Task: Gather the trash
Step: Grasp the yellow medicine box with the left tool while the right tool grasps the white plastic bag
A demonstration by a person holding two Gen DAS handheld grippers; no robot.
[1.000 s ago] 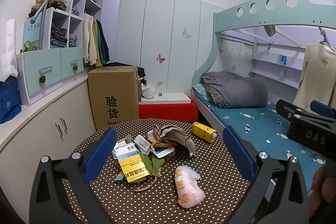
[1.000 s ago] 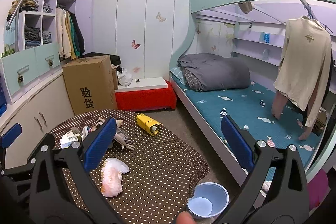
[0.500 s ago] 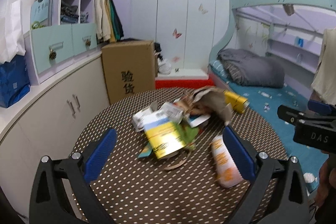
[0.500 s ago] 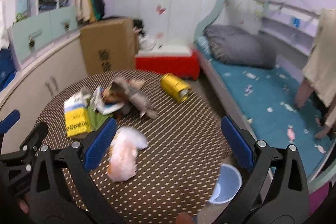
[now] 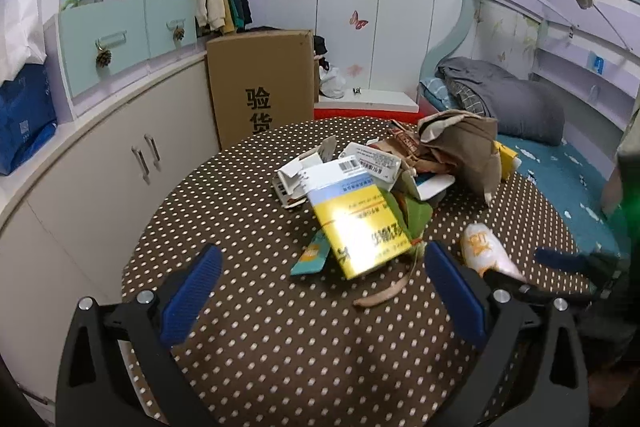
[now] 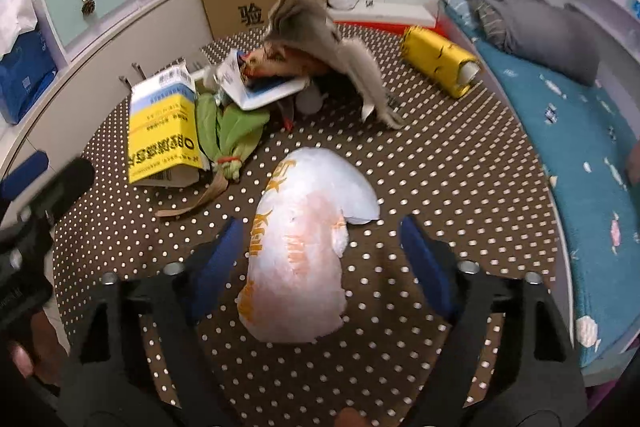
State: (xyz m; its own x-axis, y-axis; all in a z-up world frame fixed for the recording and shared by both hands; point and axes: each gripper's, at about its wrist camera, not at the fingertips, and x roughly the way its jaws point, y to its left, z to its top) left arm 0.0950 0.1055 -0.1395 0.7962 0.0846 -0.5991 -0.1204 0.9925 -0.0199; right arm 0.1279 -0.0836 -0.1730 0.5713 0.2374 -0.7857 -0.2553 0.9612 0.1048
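the right gripper (image 6: 320, 259) sits low in the right wrist view, its blue pads on either side of a white bag (image 6: 304, 251) with orange print. the jaws are closing with the bag between them; the left pad looks right at the bag's edge, the right pad stands clear of it, so there is no grip on it. the bag lies on the brown dotted table (image 6: 460, 155), lower centre of the frame.

the left gripper (image 5: 320, 291) is wide open in the lower part of the left wrist view, nothing between its pads but bare tablecloth. just above it, mid-frame, lies the trash pile: a yellow box (image 5: 360, 227) with a blue-and-white top, tilted toward the camera, resting over some green leaves (image 5: 416, 215) and a teal card (image 5: 314, 255). behind it are white cartons (image 5: 348, 167) with barcodes (too crumpled to tell apart), and a brown paper bag (image 5: 460, 147) heaped at the upper right of the pile. a tan strip (image 5: 384, 291) lies on the cloth below the box. the white bag shows at the right, partly behind the left gripper's right finger.

in the right wrist view a yellow roll (image 6: 440, 63) lies on its side at the upper right of the table, well apart from the pile. a cardboard box (image 5: 260, 83) stands beyond the table at upper centre, and a bed (image 6: 580, 131) with a teal sheet runs down the right edge.
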